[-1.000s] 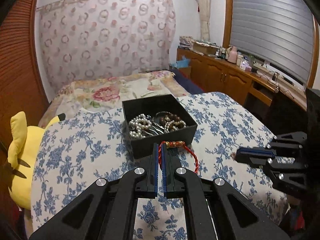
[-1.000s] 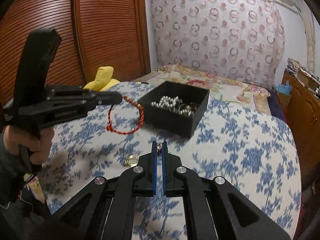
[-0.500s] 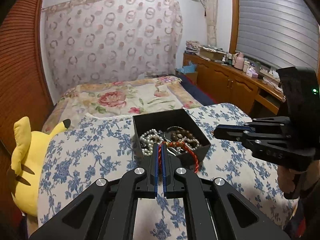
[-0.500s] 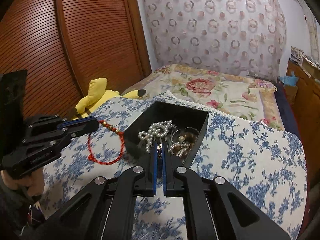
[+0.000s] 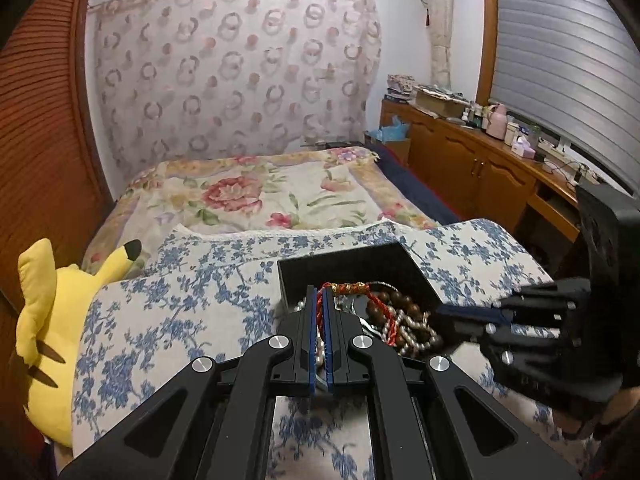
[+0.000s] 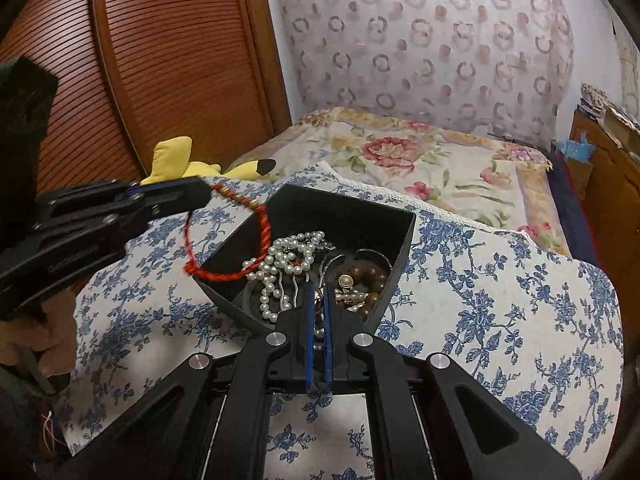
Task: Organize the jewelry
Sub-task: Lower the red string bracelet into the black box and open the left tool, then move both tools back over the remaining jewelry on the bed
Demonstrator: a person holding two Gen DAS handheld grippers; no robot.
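Right wrist: bracelet [image 6: 224, 240] across box rim [image 6: 236, 236] (overhanging)

**Crowded box, open cloth around**

Both sets of tongs meet over the black box [image 6: 400, 236], whose walls and heaped pearls [image 6: 280, 264] block passage below. Right of the right gripper [image 6: 319, 296], the floral cloth [image 6: 520, 300] lies open; a yellow plush [image 5: 48, 320] sits far left.

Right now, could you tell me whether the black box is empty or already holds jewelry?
It holds jewelry: the black box has no lid on, and white pearls and brown beads lie inside.
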